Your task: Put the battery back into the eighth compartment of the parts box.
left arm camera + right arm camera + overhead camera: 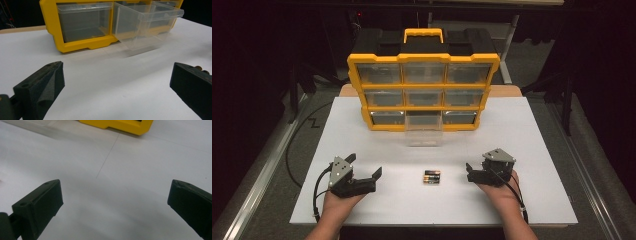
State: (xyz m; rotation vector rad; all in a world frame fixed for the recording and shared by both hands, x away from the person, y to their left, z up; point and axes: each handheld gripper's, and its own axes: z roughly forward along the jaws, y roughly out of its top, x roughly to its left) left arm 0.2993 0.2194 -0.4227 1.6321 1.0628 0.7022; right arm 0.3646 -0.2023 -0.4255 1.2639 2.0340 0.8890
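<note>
A yellow organizer (423, 60) with clear drawers stands upright at the back of the white table (522, 150). Its bottom middle drawer (424, 131) is pulled out toward me and looks empty. A few black and gold batteries (432, 177) lie side by side on the table between my hands. My left gripper (364, 165) rests to their left, jaws wide open with nothing between them. My right gripper (477, 167) rests to their right, also open and empty. The left gripper view faces the organizer (75, 46) and the pulled-out drawer (147, 25), with the left gripper (117, 82) over bare table.
The right gripper view looks down past the right gripper (115, 200) at bare white table, with a yellow corner of the organizer (125, 126) at the top. A black cable (316, 192) trails from the left gripper. Dark floor surrounds the table.
</note>
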